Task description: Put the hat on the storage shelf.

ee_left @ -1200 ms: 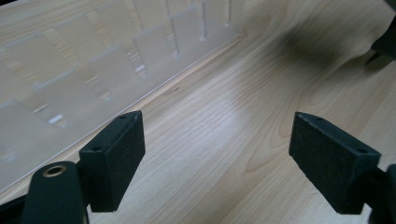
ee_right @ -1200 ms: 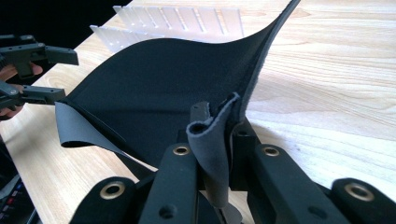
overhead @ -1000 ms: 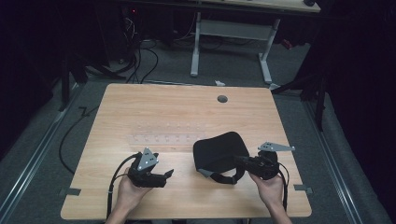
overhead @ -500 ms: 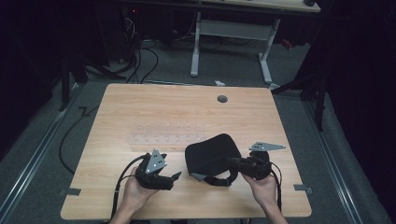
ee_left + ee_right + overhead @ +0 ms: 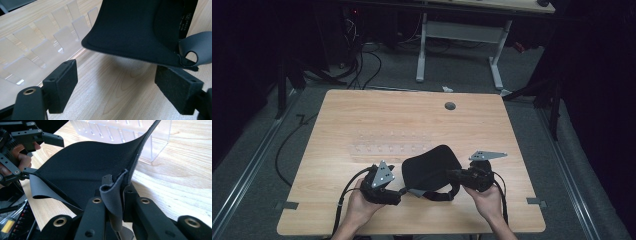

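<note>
Black neoprene brace (image 5: 432, 167) hangs between both grippers above the table (image 5: 362, 115), long axis running from the clamped right gripper (image 5: 451, 176) toward the left gripper (image 5: 401, 192). Left gripper view: jaws spread, brace's corner just ahead. Right gripper view: jaws pinch its grey strap (image 5: 113, 202).

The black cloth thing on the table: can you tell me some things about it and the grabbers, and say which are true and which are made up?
1. The right gripper pinches the black cloth pad. True.
2. The left gripper is shut tight. False: its jaws stand apart.
3. The pad is folded flat inside the clear plastic rack. False: it is held beside the rack.
4. A round grey cap sits in the wooden table. True.
</note>
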Demonstrator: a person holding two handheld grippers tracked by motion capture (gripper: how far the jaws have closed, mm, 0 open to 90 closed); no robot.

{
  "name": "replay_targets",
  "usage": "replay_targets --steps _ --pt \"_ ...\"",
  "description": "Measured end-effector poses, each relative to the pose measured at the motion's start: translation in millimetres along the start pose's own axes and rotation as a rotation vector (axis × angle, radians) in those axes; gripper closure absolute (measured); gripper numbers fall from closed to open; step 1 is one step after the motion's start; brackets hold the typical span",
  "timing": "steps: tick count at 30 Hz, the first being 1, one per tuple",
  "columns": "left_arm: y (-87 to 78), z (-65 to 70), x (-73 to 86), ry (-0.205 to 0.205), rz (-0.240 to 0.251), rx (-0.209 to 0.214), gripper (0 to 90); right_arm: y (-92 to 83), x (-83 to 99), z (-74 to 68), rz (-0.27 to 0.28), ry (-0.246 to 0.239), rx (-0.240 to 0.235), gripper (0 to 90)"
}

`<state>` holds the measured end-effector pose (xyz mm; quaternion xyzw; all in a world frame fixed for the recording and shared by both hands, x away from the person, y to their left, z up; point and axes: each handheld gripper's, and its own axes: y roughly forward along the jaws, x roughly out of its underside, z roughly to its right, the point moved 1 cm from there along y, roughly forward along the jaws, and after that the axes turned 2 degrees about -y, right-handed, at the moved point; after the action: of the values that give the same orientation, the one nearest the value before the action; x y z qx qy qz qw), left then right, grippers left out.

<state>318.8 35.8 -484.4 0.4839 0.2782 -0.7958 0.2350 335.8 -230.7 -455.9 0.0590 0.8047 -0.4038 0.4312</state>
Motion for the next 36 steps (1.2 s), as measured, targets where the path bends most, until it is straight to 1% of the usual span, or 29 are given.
replay_targets --steps 6,13,14,16,26,28,29,33,36 --pt "0.5 0.8 1.0 0.003 0.003 0.002 19.2 4.4 -2.0 -2.4 -0.017 -0.005 -0.006 84.0" --pt "1.5 2.3 2.3 0.008 -0.005 0.006 19.3 6.1 -2.8 -3.4 -0.030 -0.003 -0.011 83.9" --pt "2.0 2.7 3.1 0.019 -0.008 0.007 19.5 6.4 -3.3 -4.0 -0.031 -0.006 -0.013 83.9" --pt "2.4 3.5 3.3 0.017 -0.009 0.008 19.7 6.4 -3.5 -4.4 -0.032 -0.007 -0.012 83.9" --pt "2.9 3.2 4.6 0.024 -0.016 0.004 21.2 7.4 -5.3 -8.3 -0.031 -0.015 -0.025 83.9" --pt "2.9 2.9 4.6 0.023 -0.015 0.000 21.5 7.3 -5.9 -9.5 -0.022 -0.016 -0.042 83.9" --pt "3.0 2.8 4.7 0.024 -0.016 -0.002 21.5 7.3 -5.9 -9.5 -0.022 -0.016 -0.042 83.9" --pt "2.9 2.7 5.9 0.042 -0.019 -0.013 23.7 9.1 -7.3 -12.1 -0.019 -0.027 -0.053 83.9" --pt "1.9 2.3 5.1 0.041 -0.019 -0.013 26.2 10.1 -8.1 -12.6 -0.017 -0.027 -0.063 83.8"
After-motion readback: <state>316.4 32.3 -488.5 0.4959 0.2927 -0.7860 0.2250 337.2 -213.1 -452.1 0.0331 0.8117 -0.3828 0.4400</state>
